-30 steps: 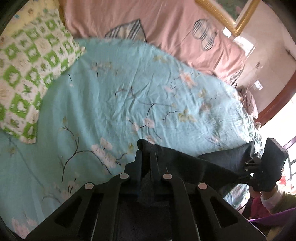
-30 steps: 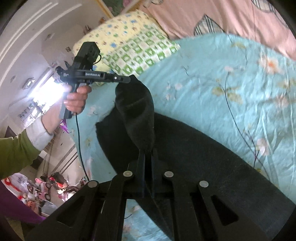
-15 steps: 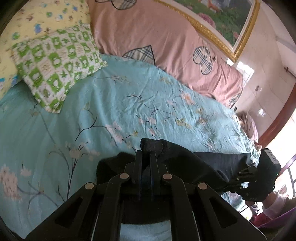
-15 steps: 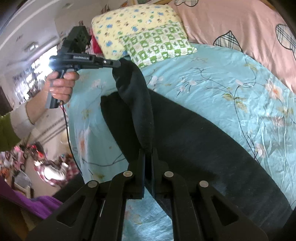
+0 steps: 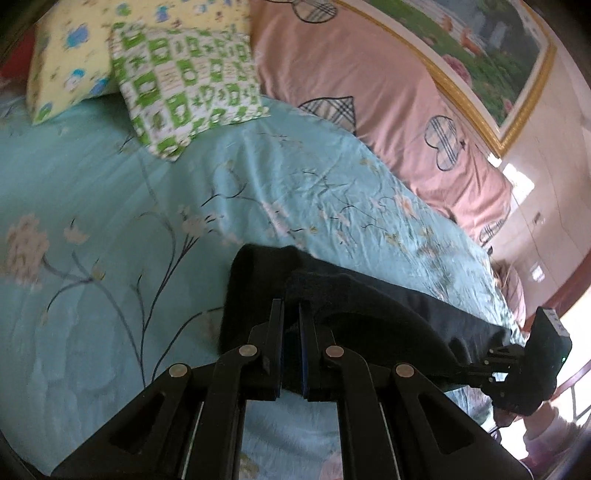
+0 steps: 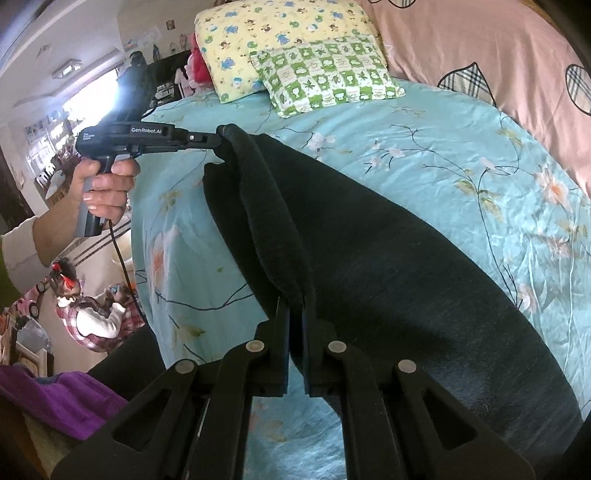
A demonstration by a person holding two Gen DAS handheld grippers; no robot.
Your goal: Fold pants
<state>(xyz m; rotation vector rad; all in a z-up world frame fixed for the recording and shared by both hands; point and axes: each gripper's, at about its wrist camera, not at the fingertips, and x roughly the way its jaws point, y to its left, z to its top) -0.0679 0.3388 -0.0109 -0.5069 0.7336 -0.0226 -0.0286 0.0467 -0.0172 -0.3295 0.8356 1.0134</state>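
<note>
On the turquoise flowered bedspread, dark pants lie spread across the near part of the bed, with one edge raised as a thick folded ridge between the two grippers. In the right wrist view the ridge runs from the right gripper up and left to the left gripper. The right gripper's jaws stand nearly together, pinching the near end of the ridge. The left gripper, held by the left hand, clamps the far end of the same edge at its tip. In the left wrist view the left gripper shows its jaws narrow on a bunch of the pants, and the cloth stretches right to the right gripper, whose jaws cannot be made out from this side. Beyond the pants, a green checked pillow leans against a yellow printed pillow at the far end of the bed. A pink quilt with plaid hearts lies along the far side, below a gold-framed picture.
</note>
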